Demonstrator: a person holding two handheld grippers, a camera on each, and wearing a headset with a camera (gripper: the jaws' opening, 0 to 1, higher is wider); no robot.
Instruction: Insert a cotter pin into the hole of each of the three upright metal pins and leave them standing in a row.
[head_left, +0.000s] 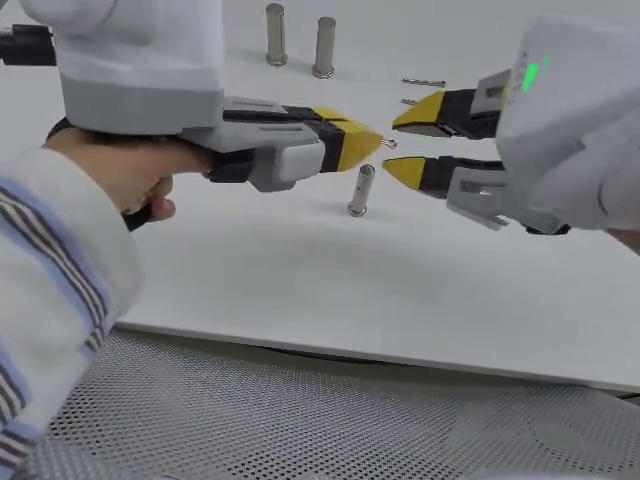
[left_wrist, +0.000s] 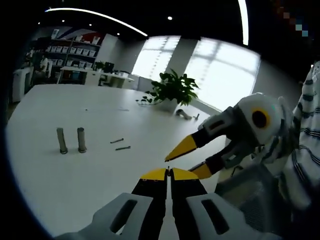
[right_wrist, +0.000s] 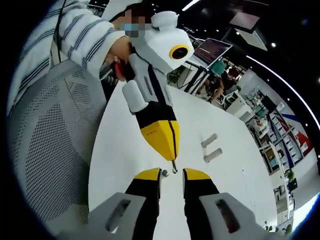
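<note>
Silver-grey cotter pin (head_left: 389, 144), thin and hooked at its end, sat pinched in our closed left gripper (head_left: 380, 143); our right gripper (right_wrist: 172, 175) gaped open facing it; one metal pin (head_left: 361, 190) stood on the table (head_left: 300, 280) beneath.

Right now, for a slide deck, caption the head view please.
Left gripper, shut on a cotter pin, faces the open right gripper near one metal pin on the white table.

cotter pin (head_left: 389, 144) tiny, mostly hidden inside left gripper (head_left: 372, 142)
</note>
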